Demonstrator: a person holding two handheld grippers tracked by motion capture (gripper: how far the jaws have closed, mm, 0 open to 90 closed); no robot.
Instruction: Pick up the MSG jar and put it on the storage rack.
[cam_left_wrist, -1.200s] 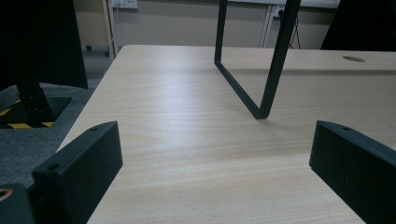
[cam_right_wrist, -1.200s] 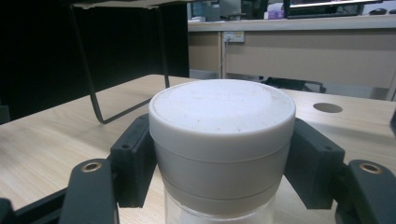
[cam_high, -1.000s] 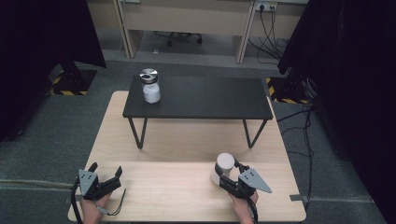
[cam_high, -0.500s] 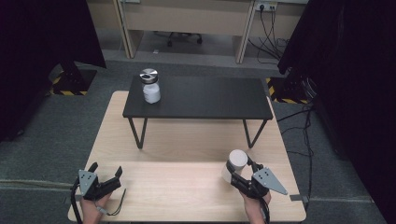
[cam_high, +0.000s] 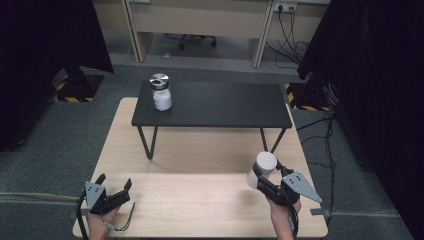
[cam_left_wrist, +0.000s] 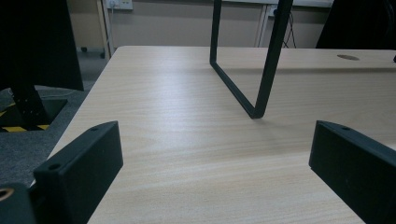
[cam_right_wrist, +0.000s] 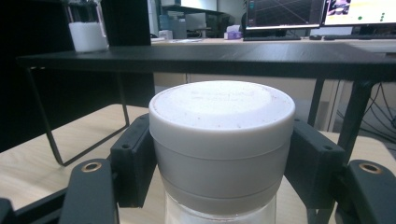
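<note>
In the high view, the right hand-held gripper (cam_high: 261, 176) clamps a white-lidded clear jar (cam_high: 262, 169) above the pale wooden worktop (cam_high: 200, 200), seemingly mid-carry; the left hand-held gripper (cam_high: 114, 191) rests spread wide, holding nothing. A matching silver-lidded jar (cam_high: 161, 92) stands on the black metal-legged shelf (cam_high: 225, 105), the likely destination. The left gripper view has the shelf's leg (cam_left_wrist: 261, 70) ahead. In the right gripper view, the jaws pinch the jar just below its lid (cam_right_wrist: 222, 126); it must rise above the shelf edge.
</note>
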